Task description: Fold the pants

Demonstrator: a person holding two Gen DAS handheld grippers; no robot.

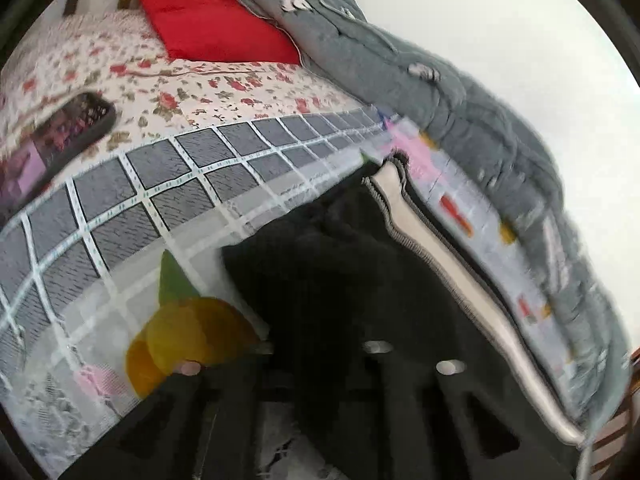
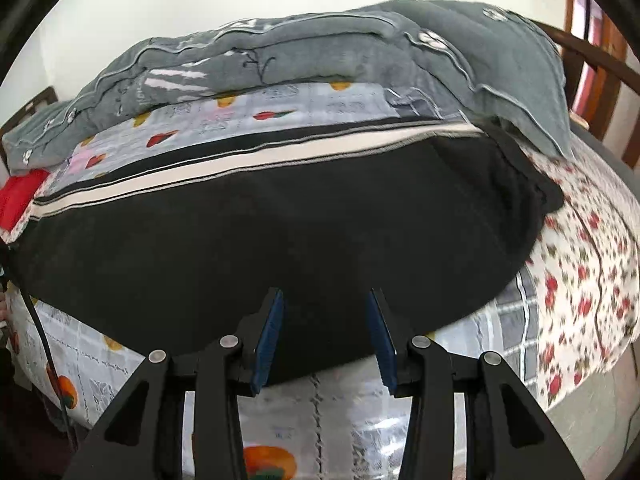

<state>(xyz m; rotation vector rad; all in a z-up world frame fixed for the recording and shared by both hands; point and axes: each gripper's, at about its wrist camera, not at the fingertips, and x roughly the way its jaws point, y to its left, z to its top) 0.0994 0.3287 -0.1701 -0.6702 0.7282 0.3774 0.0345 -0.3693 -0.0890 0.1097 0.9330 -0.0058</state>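
Black pants (image 2: 280,232) with a white side stripe (image 2: 240,168) lie flat across the bed. In the right wrist view my right gripper (image 2: 324,328) is open; its blue-padded fingers (image 2: 270,336) stand apart over the near edge of the pants, touching nothing that I can see. In the left wrist view the pants (image 1: 360,272) bunch up over my left gripper (image 1: 320,344), which hides the fingertips; the black cloth covers the gap, and the stripe (image 1: 440,264) runs along the right.
A grey quilt (image 2: 320,52) is piled along the far side by the wall. A red pillow (image 1: 216,24) lies at the head. A phone (image 1: 68,136) lies on the floral sheet (image 1: 224,88). A checked fruit-print blanket (image 2: 352,432) covers the bed.
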